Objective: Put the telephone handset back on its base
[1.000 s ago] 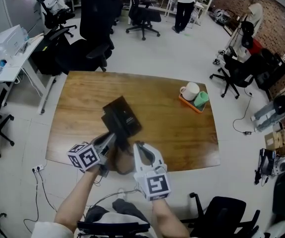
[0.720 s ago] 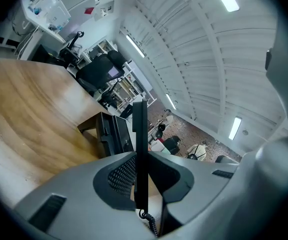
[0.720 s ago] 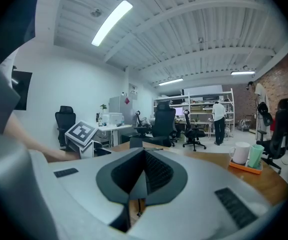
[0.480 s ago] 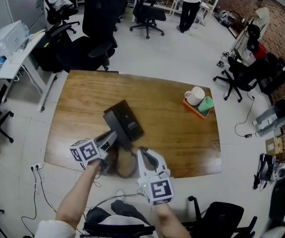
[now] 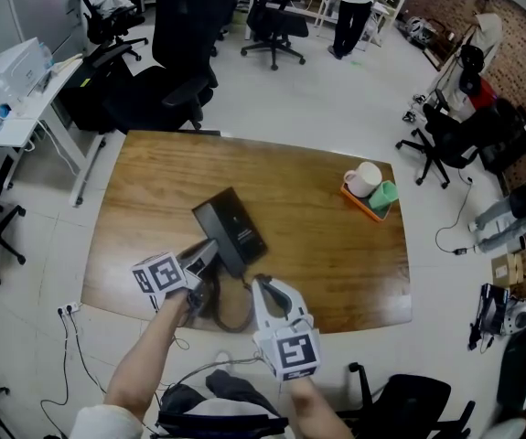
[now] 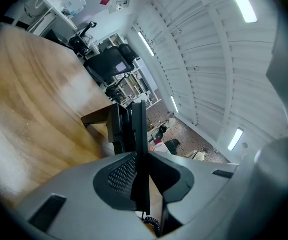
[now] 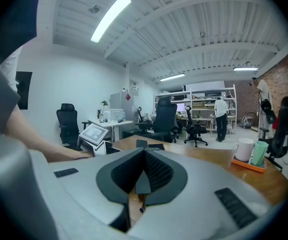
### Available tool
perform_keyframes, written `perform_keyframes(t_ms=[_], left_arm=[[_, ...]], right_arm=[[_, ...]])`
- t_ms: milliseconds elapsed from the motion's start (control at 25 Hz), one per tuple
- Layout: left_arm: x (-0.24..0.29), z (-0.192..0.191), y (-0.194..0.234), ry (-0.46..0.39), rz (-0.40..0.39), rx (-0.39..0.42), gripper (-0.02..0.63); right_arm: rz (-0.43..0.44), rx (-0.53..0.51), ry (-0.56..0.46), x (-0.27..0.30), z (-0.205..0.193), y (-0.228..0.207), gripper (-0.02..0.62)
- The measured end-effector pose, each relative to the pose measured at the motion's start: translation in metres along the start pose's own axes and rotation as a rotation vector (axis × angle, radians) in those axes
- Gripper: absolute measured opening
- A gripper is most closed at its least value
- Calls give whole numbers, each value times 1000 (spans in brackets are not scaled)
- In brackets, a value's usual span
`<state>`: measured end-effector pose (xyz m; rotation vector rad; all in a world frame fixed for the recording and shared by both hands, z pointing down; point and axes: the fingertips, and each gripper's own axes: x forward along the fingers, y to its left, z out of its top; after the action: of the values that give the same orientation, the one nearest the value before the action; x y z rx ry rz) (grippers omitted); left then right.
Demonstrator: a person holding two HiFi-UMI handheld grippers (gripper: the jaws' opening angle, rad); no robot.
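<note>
The black telephone base (image 5: pixel 232 224) lies on the wooden table (image 5: pixel 327 245), left of the middle. My left gripper (image 5: pixel 208 252) is at its near left corner, shut on the black handset (image 6: pixel 140 144), which shows edge-on between the jaws. The base (image 6: pixel 112 126) stands right behind the handset; whether they touch I cannot tell. The coiled cord (image 5: pixel 233 314) loops down toward the table's near edge. My right gripper (image 5: pixel 261 287) hovers near that edge, right of the cord. In the right gripper view its jaws (image 7: pixel 142 176) are shut on nothing.
An orange tray (image 5: pixel 361 197) with a white mug (image 5: pixel 365 178) and a green cup (image 5: pixel 383 194) sits at the table's far right. Black office chairs (image 5: pixel 185 39) stand beyond the far edge and another (image 5: pixel 413 396) at the near right. A person (image 5: pixel 351 7) stands far back.
The right gripper has drawn back a little toward the near edge. The left gripper keeps its hold on the handset beside the base.
</note>
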<state>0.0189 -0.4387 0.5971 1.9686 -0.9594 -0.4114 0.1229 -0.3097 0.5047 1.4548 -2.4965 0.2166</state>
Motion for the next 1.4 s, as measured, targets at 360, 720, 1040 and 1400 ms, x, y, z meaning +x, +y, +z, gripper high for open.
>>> perform_keyframes(t_ms=[360, 720, 1040, 1400], left_arm=[[8, 4, 10, -27, -20, -49, 64], [9, 1, 22, -10, -18, -60, 67], [7, 0, 28, -4, 44, -21, 101], [3, -3, 28, 14, 70, 16, 110]], right_arm=[[3, -10, 21, 5, -6, -4, 3], [13, -6, 27, 9, -12, 0, 3], [17, 11, 23, 11, -8, 3, 5], [28, -3, 20, 11, -9, 6, 5]])
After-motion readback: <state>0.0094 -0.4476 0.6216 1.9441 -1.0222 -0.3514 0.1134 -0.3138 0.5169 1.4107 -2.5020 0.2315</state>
